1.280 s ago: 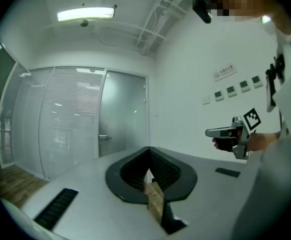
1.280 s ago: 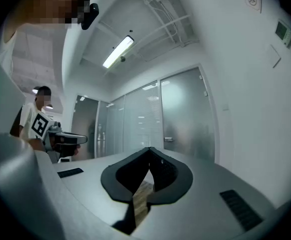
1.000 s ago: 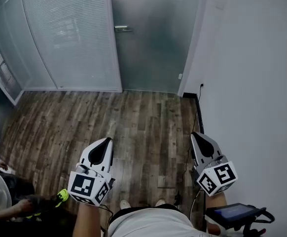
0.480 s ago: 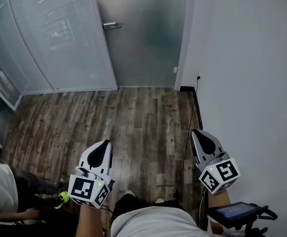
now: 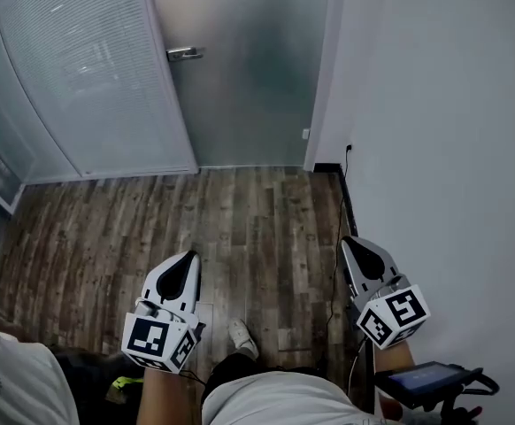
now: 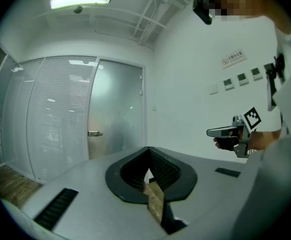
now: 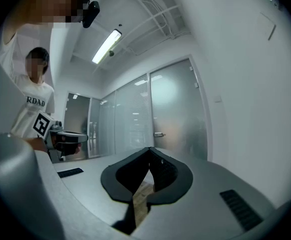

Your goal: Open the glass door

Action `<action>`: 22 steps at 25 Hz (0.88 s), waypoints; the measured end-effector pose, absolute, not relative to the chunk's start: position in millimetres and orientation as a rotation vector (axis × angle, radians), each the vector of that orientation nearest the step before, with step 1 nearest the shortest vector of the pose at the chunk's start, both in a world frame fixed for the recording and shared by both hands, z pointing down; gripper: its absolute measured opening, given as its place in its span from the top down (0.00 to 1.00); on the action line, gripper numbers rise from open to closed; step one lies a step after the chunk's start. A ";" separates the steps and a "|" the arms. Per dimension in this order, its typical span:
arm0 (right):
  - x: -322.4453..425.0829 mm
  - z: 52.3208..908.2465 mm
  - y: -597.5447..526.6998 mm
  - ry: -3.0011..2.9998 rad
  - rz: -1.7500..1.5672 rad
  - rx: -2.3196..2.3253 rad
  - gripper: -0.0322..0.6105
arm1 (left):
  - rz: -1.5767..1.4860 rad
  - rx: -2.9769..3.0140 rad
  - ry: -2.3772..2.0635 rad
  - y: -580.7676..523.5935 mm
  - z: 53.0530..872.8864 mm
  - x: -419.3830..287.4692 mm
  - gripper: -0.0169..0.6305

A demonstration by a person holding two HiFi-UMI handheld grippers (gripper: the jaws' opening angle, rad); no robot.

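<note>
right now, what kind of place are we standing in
Most likely an office hallway. Ahead is a frosted glass door with a metal lever handle, beside it are glass partition walls lined with blinds, and underfoot is a wood-look plank floor.

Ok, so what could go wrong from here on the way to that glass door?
Both the left tool and the right tool are shut, so either could knock the door handle instead of gripping it unless opened first. The cable along the right wall could catch a foot. The glass door is frosted, so anyone behind it may go unseen.
</note>
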State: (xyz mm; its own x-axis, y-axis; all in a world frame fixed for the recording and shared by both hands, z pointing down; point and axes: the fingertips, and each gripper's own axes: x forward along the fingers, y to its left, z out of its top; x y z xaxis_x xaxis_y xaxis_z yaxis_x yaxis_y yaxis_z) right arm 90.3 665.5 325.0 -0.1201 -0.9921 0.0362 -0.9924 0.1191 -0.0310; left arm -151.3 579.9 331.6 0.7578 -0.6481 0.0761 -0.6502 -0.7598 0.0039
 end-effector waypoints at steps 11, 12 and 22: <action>53.8 314.8 506.2 -2.393 0.064 2.022 0.95 | 0.095 2.877 -1.144 429.4 328.4 -191.5 0.98; 49.5 314.4 494.1 -2.400 0.062 2.013 0.95 | 0.091 2.872 -1.154 419.1 328.6 -196.0 0.97; 18.1 322.5 416.7 -2.448 0.075 1.903 0.95 | 0.079 2.827 -1.213 357.6 335.7 -222.6 0.97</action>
State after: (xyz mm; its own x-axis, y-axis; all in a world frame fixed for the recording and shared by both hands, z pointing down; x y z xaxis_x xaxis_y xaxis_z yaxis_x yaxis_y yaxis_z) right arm 18.1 416.7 322.5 -0.2468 -0.9671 0.0611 -0.9691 0.2464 -0.0133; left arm -222.6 357.6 335.7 0.6882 -0.7219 0.0724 -0.7252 -0.6875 0.0384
